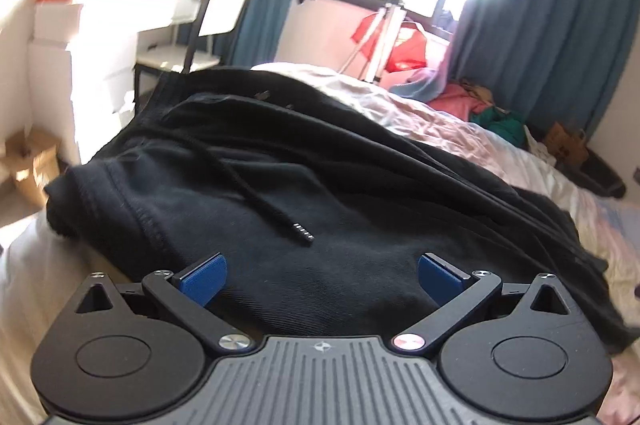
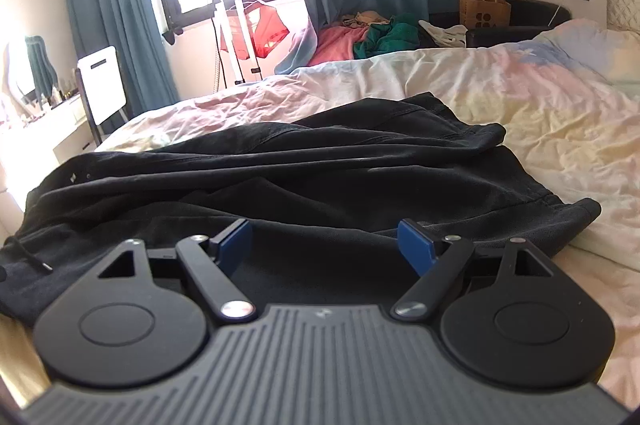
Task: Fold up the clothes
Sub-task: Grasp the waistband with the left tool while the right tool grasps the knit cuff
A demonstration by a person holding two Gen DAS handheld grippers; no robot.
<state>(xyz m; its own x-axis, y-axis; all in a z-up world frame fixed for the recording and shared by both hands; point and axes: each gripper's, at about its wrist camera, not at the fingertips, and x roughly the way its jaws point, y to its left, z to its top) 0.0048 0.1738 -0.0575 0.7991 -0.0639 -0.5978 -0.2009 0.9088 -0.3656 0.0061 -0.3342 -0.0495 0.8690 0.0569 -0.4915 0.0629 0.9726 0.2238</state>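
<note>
Garment condition: black drawstring trousers (image 1: 280, 193) lie bunched across the middle of the left wrist frame, on a pale crumpled bedsheet (image 1: 460, 129). In the right wrist view the same trousers (image 2: 304, 177) fill the centre band, with one hem end (image 2: 576, 221) reaching toward the right edge of the frame. A drawstring (image 1: 260, 197) with a metal tip trails over the cloth at centre frame.

Tool state: the left gripper (image 1: 322, 275) has its jaws spread wide, with only flat cloth visible in the gap; nothing is clamped. The right gripper (image 2: 324, 245) also stands wide, with its blue pads (image 2: 236, 245) clear of the fabric and nothing held.

Handling assessment: the fabric appears to be a soft, medium-weight knit. Expect it to drape and sag when lifted, hold no shape, and drag against the sheet. It is neither fragile nor slippery. Long ridges across the upper centre of both frames indicate layers lying loosely on one another, so a shallow pinch may take only the top layer.

Recommended hold: take the stitched edges, which are the firmest parts. Suitable points are the seamed edge (image 1: 148, 221) at lower left of the left wrist frame and the hem end at right of the right wrist frame. Keep the drawstring out of the grip.
</note>
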